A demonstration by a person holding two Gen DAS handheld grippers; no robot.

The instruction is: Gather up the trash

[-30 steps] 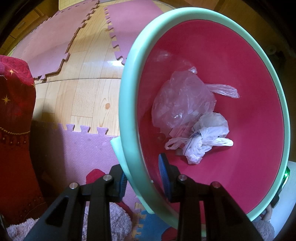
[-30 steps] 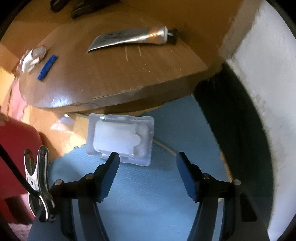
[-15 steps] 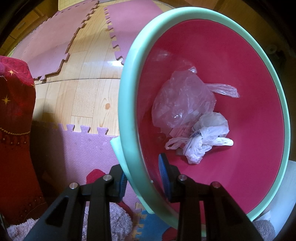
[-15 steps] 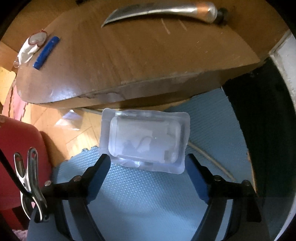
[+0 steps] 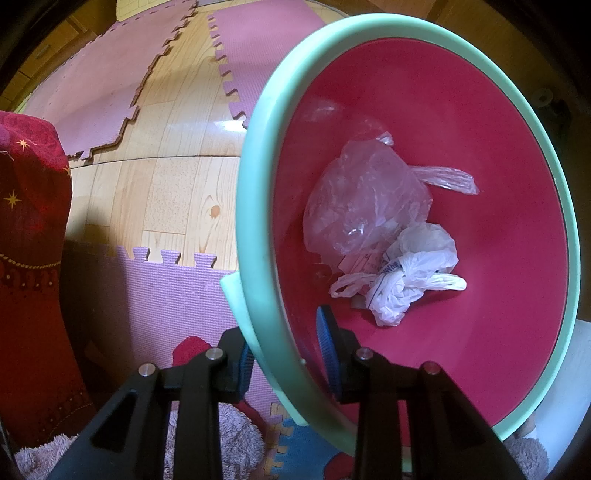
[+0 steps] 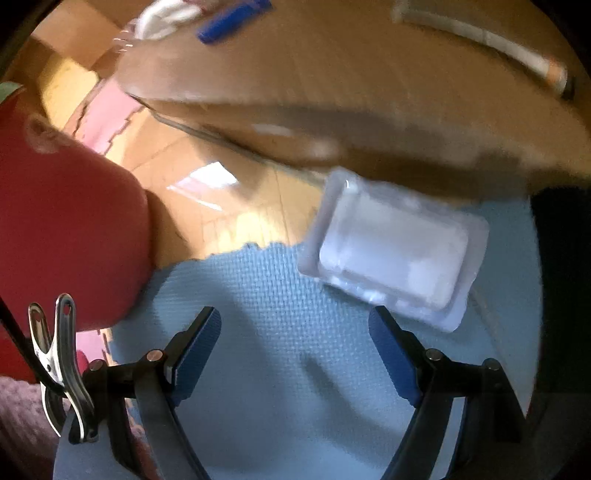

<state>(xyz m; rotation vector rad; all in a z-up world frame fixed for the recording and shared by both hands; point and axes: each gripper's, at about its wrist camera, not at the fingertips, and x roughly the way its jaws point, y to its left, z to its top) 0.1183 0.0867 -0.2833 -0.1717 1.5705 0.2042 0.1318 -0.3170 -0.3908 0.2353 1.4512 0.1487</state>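
In the left wrist view my left gripper is shut on the mint-green rim of a red basin, one pad outside, one inside. The basin holds a crumpled clear plastic bag and a knotted white bag. In the right wrist view my right gripper stands open over a blue foam mat, nothing between its pads. A clear plastic blister pack lies on the mat ahead of the right fingertip, just beyond it. The picture is blurred.
A low wooden table overhangs the mat, with a metal tube, a blue strip and a white wad on it. Red fabric fills the left. Pink and purple foam mats lie on wood flooring.
The right gripper opened wider and swung left, so the blister pack slid from the centre toward the right finger. The left gripper and basin have stayed still.
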